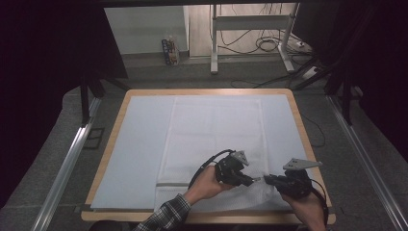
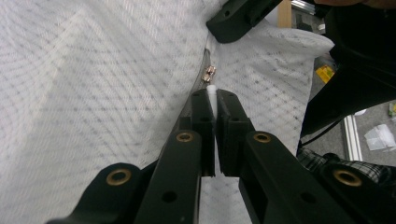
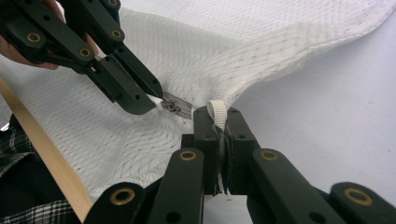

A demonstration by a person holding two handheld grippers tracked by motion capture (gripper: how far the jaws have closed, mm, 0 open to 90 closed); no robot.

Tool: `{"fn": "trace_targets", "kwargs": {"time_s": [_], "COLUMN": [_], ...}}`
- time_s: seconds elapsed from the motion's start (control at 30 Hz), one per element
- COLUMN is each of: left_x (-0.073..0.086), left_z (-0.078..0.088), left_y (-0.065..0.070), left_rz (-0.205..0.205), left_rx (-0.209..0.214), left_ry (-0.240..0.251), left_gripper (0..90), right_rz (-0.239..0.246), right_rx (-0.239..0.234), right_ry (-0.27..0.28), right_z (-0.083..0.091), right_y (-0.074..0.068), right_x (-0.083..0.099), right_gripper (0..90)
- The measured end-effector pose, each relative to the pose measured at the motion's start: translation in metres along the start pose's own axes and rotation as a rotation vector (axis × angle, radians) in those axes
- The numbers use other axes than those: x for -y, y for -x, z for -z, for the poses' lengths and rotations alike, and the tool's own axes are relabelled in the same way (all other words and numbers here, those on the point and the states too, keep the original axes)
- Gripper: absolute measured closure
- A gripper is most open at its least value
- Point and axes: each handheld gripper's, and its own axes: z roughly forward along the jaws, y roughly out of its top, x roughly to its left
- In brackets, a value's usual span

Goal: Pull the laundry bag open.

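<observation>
The mesh bag point(image 1: 214, 144) lies mid-bench point(image 1: 144, 91), reaching the near edge; my claws meet over its near right corner.

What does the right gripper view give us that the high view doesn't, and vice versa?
Right gripper view alone: the right gripper shut on a white ribbed loop at the mesh bag's edge, and the left gripper pinching the white zipper pull.

High view alone: the whole table, the pale mat, and the bag's full outline.

Both: the white mesh bag, both grippers meeting at its near right corner, and the plaid sleeve.
</observation>
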Motion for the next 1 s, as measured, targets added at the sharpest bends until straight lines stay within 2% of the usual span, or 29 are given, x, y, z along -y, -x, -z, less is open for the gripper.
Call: {"fn": "trace_targets", "kwargs": {"time_s": [0.1, 0.23, 0.3, 0.33, 0.37, 0.5, 0.63, 0.77, 0.87, 0.9, 1.0], "left_x": [0.002, 0.004, 0.006, 0.007, 0.008, 0.011, 0.012, 0.011, 0.011, 0.012, 0.015], "left_z": [0.001, 0.003, 0.004, 0.005, 0.006, 0.009, 0.010, 0.010, 0.011, 0.011, 0.015], "left_y": [-0.001, -0.003, -0.004, -0.005, -0.006, -0.009, -0.008, -0.007, -0.004, -0.004, -0.005], "left_rz": [0.007, 0.025, 0.036, 0.048, 0.048, 0.065, 0.059, 0.045, 0.028, 0.024, 0.037], "left_rx": [0.005, 0.019, 0.016, 0.029, 0.028, 0.032, 0.030, 0.022, -0.001, -0.010, -0.010], "left_ry": [0.002, 0.016, 0.015, 0.024, 0.025, 0.032, 0.027, 0.021, 0.008, 0.000, 0.006], "left_gripper": [87.6, 87.6, 87.6, 87.6, 87.6, 87.6, 87.6, 87.6, 87.6, 87.6, 87.6], "right_rz": [0.004, 0.000, -0.002, -0.003, -0.015, -0.009, 0.002, -0.007, -0.002, 0.004, -0.013], "right_rx": [0.017, 0.014, 0.029, 0.031, 0.017, 0.031, 0.026, 0.025, 0.030, 0.048, 0.049], "right_ry": [-0.010, -0.008, -0.012, -0.014, -0.010, -0.016, -0.016, -0.018, -0.019, -0.024, -0.030], "right_z": [-0.001, -0.001, -0.001, -0.001, -0.001, -0.001, -0.001, -0.001, -0.002, -0.002, -0.001], "right_y": [0.000, 0.000, 0.000, 0.001, 0.001, 0.001, 0.000, 0.000, -0.001, -0.001, 0.001], "right_x": [0.000, 0.000, 0.000, 0.001, 0.001, 0.001, 0.001, 0.001, 0.001, 0.001, 0.002], "right_gripper": [85.5, 85.5, 85.6, 85.6, 85.6, 85.6, 85.6, 85.6, 85.7, 85.7, 85.7]}}
